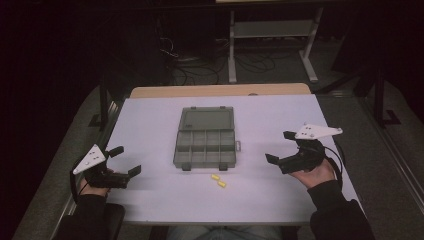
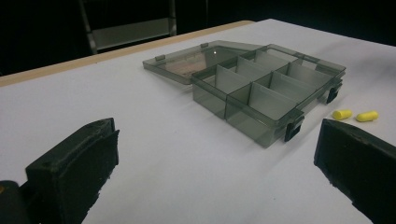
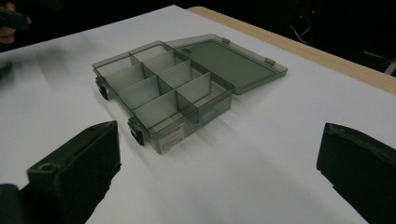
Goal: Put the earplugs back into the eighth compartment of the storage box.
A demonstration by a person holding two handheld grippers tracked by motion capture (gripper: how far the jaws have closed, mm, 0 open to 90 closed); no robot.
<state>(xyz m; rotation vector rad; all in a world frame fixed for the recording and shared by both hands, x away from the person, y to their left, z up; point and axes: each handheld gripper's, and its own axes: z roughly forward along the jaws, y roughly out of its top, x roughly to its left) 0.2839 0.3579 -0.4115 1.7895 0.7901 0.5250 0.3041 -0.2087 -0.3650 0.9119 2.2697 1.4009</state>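
A smoky clear compartment box [image 1: 205, 146] lies open in the middle of the white table [image 1: 150, 125], its lid [image 1: 207, 118] folded flat on the far side. Its compartments [image 2: 271, 91] [image 3: 159, 88] look empty. Two small yellow earplugs [image 1: 218, 180] [image 2: 356, 115] lie on the table just in front of the box. My left gripper [image 1: 125, 161] rests near the front left, open, nothing between its jaws. My right gripper [image 1: 280, 146] is held at the right, open and empty, jaws pointing toward the box.
A wooden strip [image 1: 220, 91] runs along the table's far edge. Beyond it stand a metal shelf frame [image 1: 272, 35] and tangled cables [image 1: 200, 65] on the dark floor. Bare table surface lies on both sides of the box.
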